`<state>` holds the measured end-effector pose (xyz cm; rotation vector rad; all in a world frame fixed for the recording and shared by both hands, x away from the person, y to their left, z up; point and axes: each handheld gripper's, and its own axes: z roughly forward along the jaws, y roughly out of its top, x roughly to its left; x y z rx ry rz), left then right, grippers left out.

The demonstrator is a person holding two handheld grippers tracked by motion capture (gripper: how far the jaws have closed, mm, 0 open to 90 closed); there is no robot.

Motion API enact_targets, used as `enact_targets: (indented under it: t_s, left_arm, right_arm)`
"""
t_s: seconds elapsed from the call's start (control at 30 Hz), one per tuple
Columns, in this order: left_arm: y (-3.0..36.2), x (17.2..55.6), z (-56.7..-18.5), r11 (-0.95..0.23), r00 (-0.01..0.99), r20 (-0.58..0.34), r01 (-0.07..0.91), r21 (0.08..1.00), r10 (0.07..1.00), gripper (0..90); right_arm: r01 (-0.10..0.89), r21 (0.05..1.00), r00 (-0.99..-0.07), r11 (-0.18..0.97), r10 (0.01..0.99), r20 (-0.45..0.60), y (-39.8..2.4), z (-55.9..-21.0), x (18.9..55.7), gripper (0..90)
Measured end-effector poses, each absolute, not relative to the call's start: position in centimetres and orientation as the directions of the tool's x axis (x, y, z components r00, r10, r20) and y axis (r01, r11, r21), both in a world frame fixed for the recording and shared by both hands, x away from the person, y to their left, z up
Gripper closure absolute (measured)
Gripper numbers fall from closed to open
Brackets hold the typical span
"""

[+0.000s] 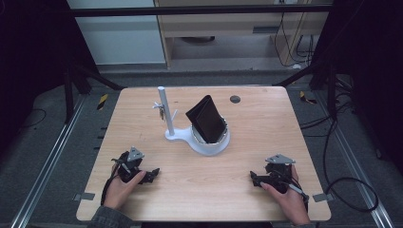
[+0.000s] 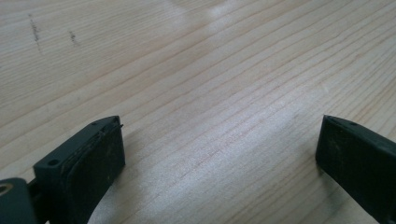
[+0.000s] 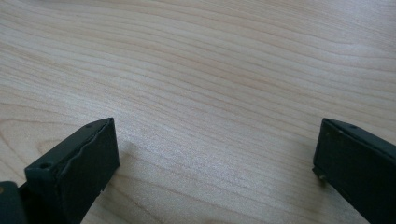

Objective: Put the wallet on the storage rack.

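The black wallet [image 1: 206,118] stands tilted in the round dish of a white stand [image 1: 209,145], near the middle of the table [image 1: 247,156], its top leaning away toward the far left; in the high view, everything else is best placed from that stand. A white post [image 1: 165,111] rises from the stand's left end, with what look like small keys [image 1: 162,112] hanging on a short peg, too small to be sure. The left hand-held gripper [image 1: 151,175] rests on the table well nearer the person and to the left of the stand, and the right hand-held gripper [image 1: 255,178] rests well nearer and to the right of it, each held in a hand and each pointing inward across the bare wood. In the left gripper view, the left hand-held gripper [image 2: 219,144] has its two black jaws spread wide with nothing but wood grain between them. In the right gripper view, the right hand-held gripper [image 3: 217,149] is likewise wide apart and has hold of nothing. Judging by this, the work stands at its start, with both tools parked and the wallet untouched. The next move likely calls for one gripper to lift, travel forward to the stand, and line its jaws across the wallet's thin upper edge before closing, without knocking the post.
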<state>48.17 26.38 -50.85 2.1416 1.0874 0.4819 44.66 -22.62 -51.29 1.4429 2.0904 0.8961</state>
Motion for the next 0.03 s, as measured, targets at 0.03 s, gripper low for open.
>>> enact_targets:
  t_s: [0.03]
  left_arm:
    - [26.38,48.17,-50.85,-0.421,0.583,0.021,0.561,0.712,0.812,0.3]
  right_arm:
    - [0.646,0.723,-0.356,0.244,0.935,0.003,-22.61,-51.28,44.67,0.3]
